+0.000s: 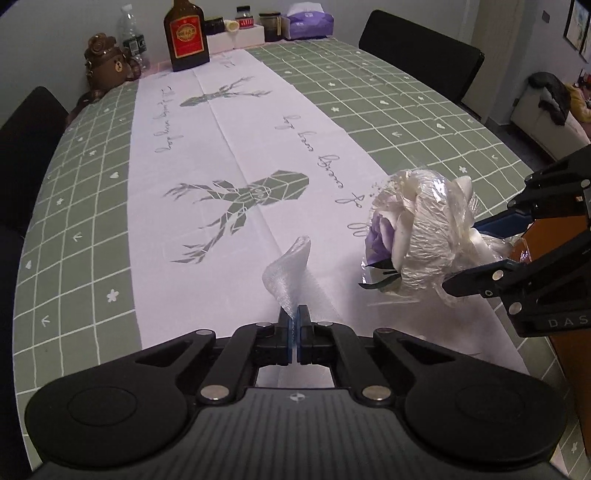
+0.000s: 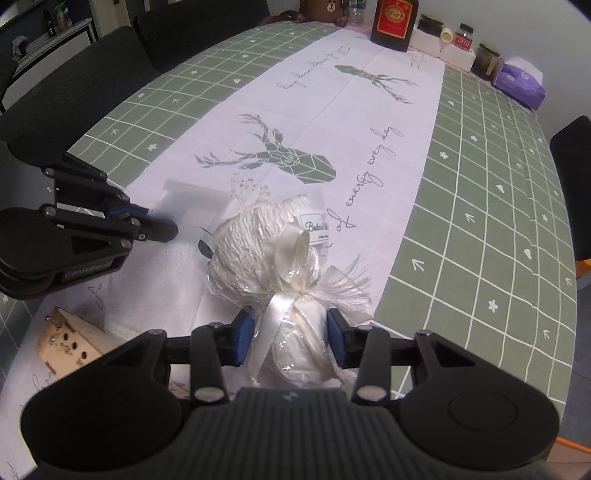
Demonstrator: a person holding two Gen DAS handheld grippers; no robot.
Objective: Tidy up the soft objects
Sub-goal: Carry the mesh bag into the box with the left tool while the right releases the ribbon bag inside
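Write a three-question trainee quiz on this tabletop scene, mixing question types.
1. True or false: the left gripper is shut on a clear crinkled plastic sheet.
2. The right gripper brackets which part of the plastic-wrapped white and purple flower bouquet? A) its ribbon-tied stem end B) its flower head
3. Fill in: the tall brown bottle carries a ___ label.

Key: 1 true; 2 A; 3 red.

The black body of the right gripper (image 1: 480, 258) bears the letters "DAS" in the left wrist view, the black left gripper (image 2: 162, 230) reads "GenRobot.AI" on its side, and the white-and-green printed tablecloth (image 2: 369, 162) carries cursive script reading "every".
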